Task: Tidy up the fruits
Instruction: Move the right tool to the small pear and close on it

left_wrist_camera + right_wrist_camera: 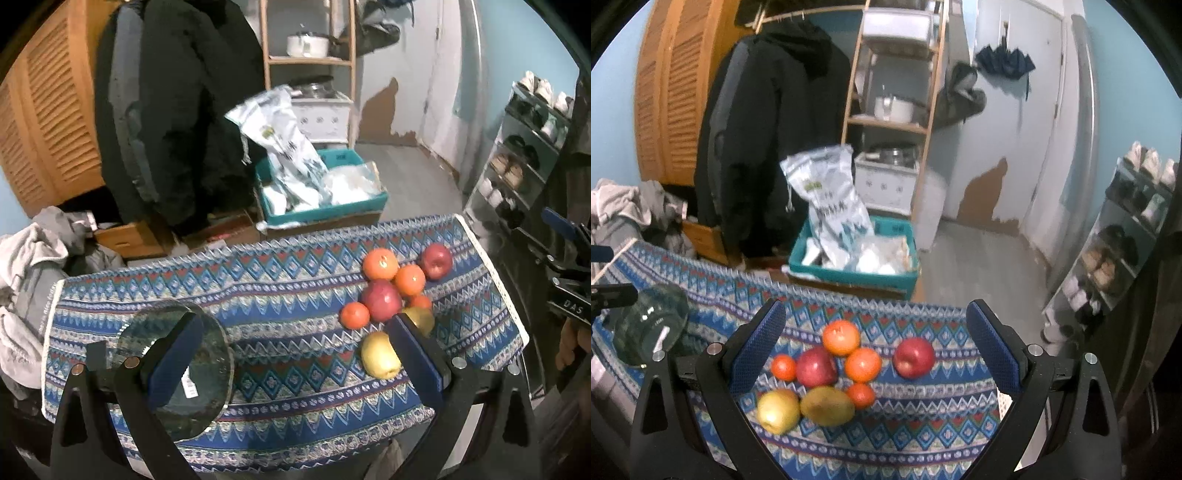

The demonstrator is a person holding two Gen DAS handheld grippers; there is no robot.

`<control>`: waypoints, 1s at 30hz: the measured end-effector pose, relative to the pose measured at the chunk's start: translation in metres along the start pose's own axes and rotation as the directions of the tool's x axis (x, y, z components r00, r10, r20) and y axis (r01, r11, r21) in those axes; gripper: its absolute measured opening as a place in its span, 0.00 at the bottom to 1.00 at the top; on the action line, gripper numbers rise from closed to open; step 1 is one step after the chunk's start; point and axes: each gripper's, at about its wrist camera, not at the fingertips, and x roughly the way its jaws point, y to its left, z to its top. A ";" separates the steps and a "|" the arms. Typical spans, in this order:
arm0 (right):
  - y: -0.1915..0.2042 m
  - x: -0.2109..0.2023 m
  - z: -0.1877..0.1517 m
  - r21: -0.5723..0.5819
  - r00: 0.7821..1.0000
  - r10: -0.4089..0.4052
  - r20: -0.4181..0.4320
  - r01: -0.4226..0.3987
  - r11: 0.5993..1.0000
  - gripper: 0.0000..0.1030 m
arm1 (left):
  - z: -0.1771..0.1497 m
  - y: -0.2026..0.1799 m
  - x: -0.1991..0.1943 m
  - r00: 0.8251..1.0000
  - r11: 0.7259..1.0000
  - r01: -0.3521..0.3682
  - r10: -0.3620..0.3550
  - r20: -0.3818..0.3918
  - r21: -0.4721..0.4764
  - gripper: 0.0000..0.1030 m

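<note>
You see a woven, matt patterned tablecloth (923, 435), a clear, glossy glass bowl (177, 369), and smooth-skinned, shiny apples (914, 357). Your right gripper (875, 343) has matt black plastic arms, textured blue pads (759, 347) and small metal bolts.

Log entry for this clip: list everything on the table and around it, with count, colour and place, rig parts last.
apples: 2, red, one apart at the right, one mid-cluster
oranges: 4, orange, two large, two small, in the cluster
pears: 2, yellow-green, cluster's near edge
glass bowl: 1, clear, left end of the table
tablecloth: 1, blue patterned, over the table
crate: 1, teal, on the floor behind, holding bags
coat: 1, black, hanging
shelf: 1, wooden, with a white pot
shoe rack: 1, at the right
left tool: open, empty
right tool: open, over the fruit
</note>
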 end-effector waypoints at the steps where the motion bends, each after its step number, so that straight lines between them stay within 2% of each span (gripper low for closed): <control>1: -0.002 0.003 -0.003 0.007 1.000 0.003 -0.015 -0.003 1.000 0.94 | -0.001 -0.002 0.004 1.000 1.000 0.003 -0.003 -0.013 0.002 0.99; 7: -0.014 0.024 -0.021 0.047 0.994 0.028 -0.109 -0.023 0.999 0.94 | -0.009 -0.019 0.035 0.996 0.999 0.031 -0.029 -0.081 0.024 0.99; 11: -0.018 0.038 -0.032 0.055 0.987 0.029 -0.159 -0.021 0.998 0.94 | -0.018 -0.032 0.068 0.986 0.998 0.062 -0.056 -0.158 0.033 0.99; 17: -0.021 0.059 -0.052 0.058 0.971 0.027 -0.237 -0.014 0.998 0.93 | -0.031 -0.047 0.099 0.974 0.996 0.064 -0.049 -0.221 0.059 0.99; 23: -0.026 0.073 -0.070 0.082 0.951 0.050 -0.305 -0.027 0.996 0.93 | -0.038 -0.061 0.128 0.954 0.994 0.089 -0.068 -0.291 0.060 0.99; 30: -0.032 0.092 -0.089 0.112 0.919 0.065 -0.388 -0.023 0.993 0.93 | -0.047 -0.082 0.157 0.942 0.991 0.095 -0.059 -0.332 0.095 0.99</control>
